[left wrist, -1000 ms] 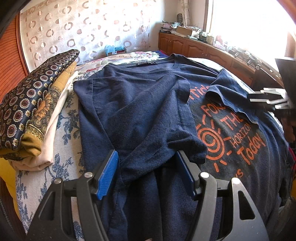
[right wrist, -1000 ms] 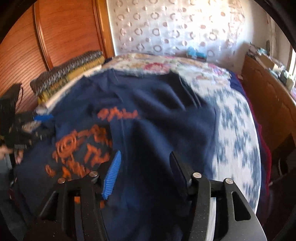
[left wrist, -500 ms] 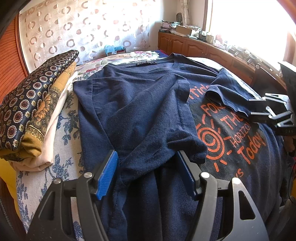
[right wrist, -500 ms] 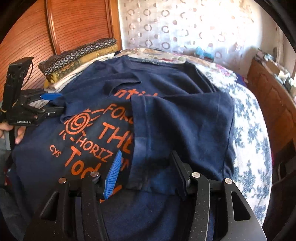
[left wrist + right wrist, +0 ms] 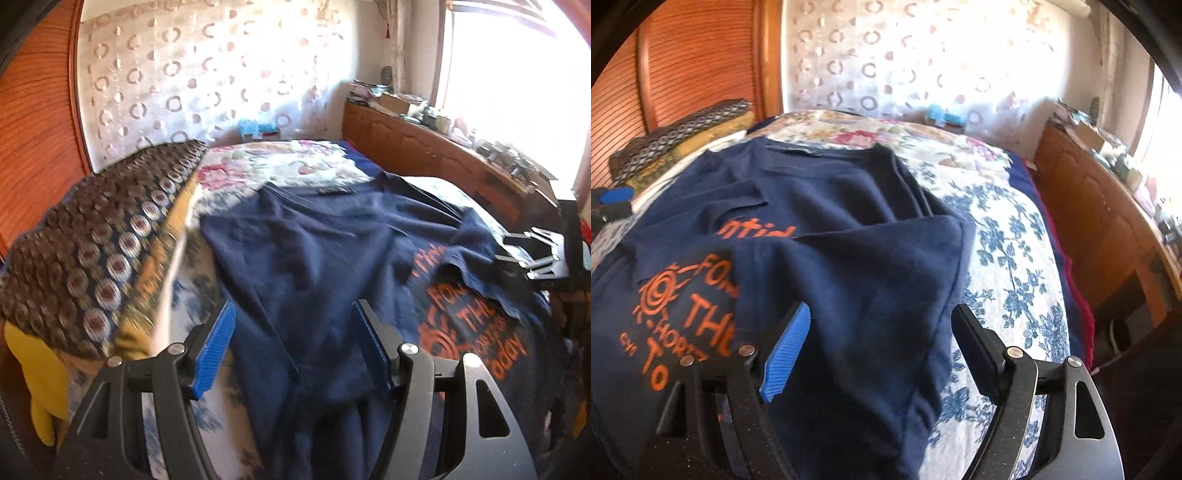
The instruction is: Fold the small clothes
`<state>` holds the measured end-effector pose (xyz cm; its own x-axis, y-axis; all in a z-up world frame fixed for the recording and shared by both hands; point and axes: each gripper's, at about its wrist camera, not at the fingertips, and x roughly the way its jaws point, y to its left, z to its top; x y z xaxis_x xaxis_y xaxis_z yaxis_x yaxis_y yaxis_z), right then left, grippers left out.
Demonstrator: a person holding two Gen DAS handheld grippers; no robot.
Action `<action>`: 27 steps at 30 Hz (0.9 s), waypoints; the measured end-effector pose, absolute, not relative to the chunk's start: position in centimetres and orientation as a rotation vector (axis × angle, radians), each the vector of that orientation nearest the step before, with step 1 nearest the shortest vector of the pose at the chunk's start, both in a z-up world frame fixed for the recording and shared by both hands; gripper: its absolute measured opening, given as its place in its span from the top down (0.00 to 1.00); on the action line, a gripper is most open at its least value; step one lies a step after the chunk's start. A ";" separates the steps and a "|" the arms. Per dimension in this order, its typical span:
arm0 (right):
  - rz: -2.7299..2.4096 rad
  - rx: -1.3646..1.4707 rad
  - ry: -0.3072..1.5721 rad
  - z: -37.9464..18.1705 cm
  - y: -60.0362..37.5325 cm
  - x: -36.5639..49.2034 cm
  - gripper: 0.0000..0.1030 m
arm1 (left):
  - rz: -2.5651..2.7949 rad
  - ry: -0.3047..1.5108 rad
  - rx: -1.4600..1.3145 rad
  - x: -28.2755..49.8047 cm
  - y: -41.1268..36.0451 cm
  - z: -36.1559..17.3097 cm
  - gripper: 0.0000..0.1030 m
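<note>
A navy T-shirt (image 5: 314,251) with an orange print (image 5: 469,325) lies flat on the bed, both of its sides folded inward. My left gripper (image 5: 294,310) hovers open over the folded left side, its pads clear of the cloth. In the right wrist view the T-shirt (image 5: 849,206) has its right flap lying over part of the orange print (image 5: 683,302). My right gripper (image 5: 882,310) is opening its jaws, with the flap's lower end lying loose between them. The right gripper (image 5: 532,254) also shows at the shirt's far edge, and the left gripper (image 5: 613,199) at the left border.
A stack of folded patterned fabrics (image 5: 96,251) sits on the bed left of the shirt. The blue-flowered sheet (image 5: 1008,258) lies bare to the right. A wooden cabinet (image 5: 1108,221) with clutter on top runs along the window side, and a wooden wardrobe door (image 5: 694,62) stands behind.
The right jaws have widened and the right flap now rests across the print. My left gripper has risen and swung left, away from the sleeve hem; its jaws kept their width.
</note>
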<state>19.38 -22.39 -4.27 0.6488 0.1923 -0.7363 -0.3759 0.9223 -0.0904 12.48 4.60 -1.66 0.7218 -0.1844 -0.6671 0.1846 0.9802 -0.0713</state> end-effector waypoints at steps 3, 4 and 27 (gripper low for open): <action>0.316 -0.239 0.830 -5.2 -22.5 19.8 0.22 | -0.164 0.745 0.008 14.3 5.1 -1.8 0.37; 0.317 -0.243 0.845 -5.6 -22.4 19.9 0.22 | -0.160 0.749 0.010 14.9 5.2 -1.9 0.37; 0.332 -0.209 0.862 -5.9 -22.8 20.0 0.21 | -0.100 0.948 -0.008 23.8 5.3 -5.9 0.42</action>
<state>19.99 -22.77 -5.87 0.6040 0.2010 -0.7712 -0.3681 0.9286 -0.0463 23.84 5.32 -5.87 0.5794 -0.0889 -0.8102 0.0821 0.9953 -0.0504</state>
